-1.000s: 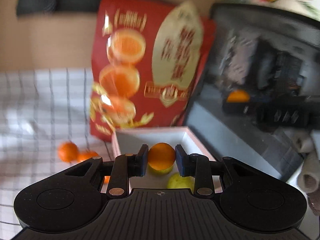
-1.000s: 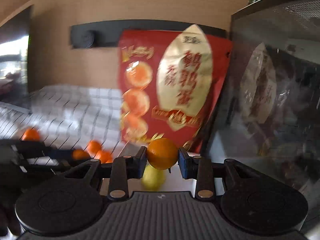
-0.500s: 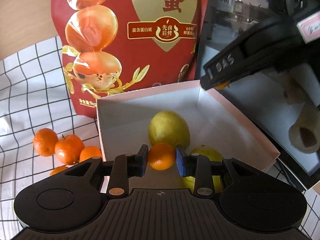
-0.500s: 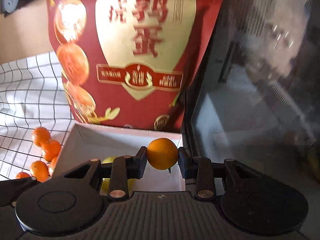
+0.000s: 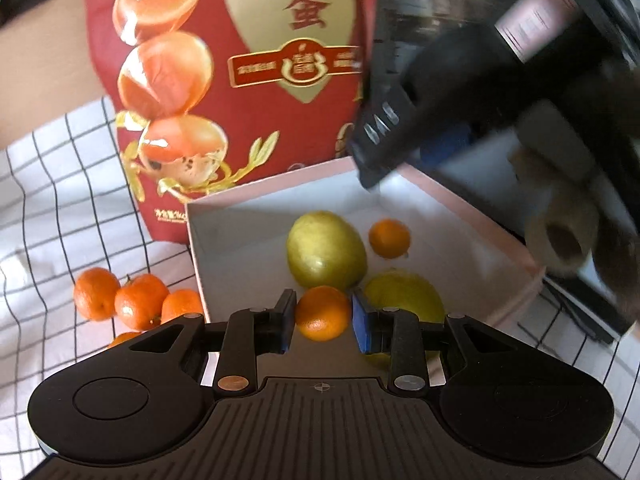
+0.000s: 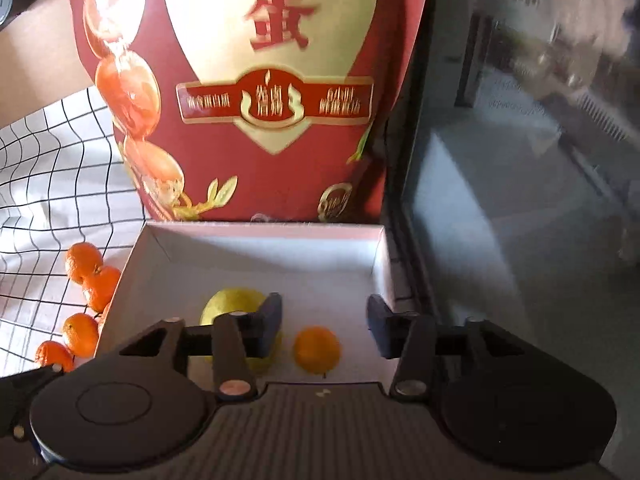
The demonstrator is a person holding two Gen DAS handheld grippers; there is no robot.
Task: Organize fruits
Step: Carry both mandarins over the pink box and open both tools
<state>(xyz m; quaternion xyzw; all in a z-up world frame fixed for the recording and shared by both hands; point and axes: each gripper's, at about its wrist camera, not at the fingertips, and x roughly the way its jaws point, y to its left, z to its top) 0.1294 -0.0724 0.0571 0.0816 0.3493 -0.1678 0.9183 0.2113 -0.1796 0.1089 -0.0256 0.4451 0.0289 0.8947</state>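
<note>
Between the pads of the left hand-held gripper (image 5: pixel 323 314): one small orange (image 5: pixel 322 313), pinched at both sides, hanging over the near edge of the white box (image 5: pixel 240 248). Ahead of it, inside the box: large yellow-green fruit (image 5: pixel 326 250), second yellow fruit (image 5: pixel 404 294) to its right, loose orange (image 5: pixel 389 238) further in. Left of the gripper, outside the box on the checked cloth (image 5: pixel 48 200): cluster of oranges (image 5: pixel 132 300) waiting.

Right hand-held gripper (image 6: pixel 324 326): jaws spread wide, nothing held. Just below and ahead of it, an orange (image 6: pixel 317 350) lying on the box floor (image 6: pixel 328 280), clear of both pads. Red snack bag (image 6: pixel 256 92) upright behind the box.

Step judged: right side's drop finished; left side mid-placement, about to deposit.

Next move, judged: lower left gripper slightly into free floor near the yellow fruit, then open. Risk: orange rolling against neighbours. Right gripper free to go left for the cluster on the cloth.
</note>
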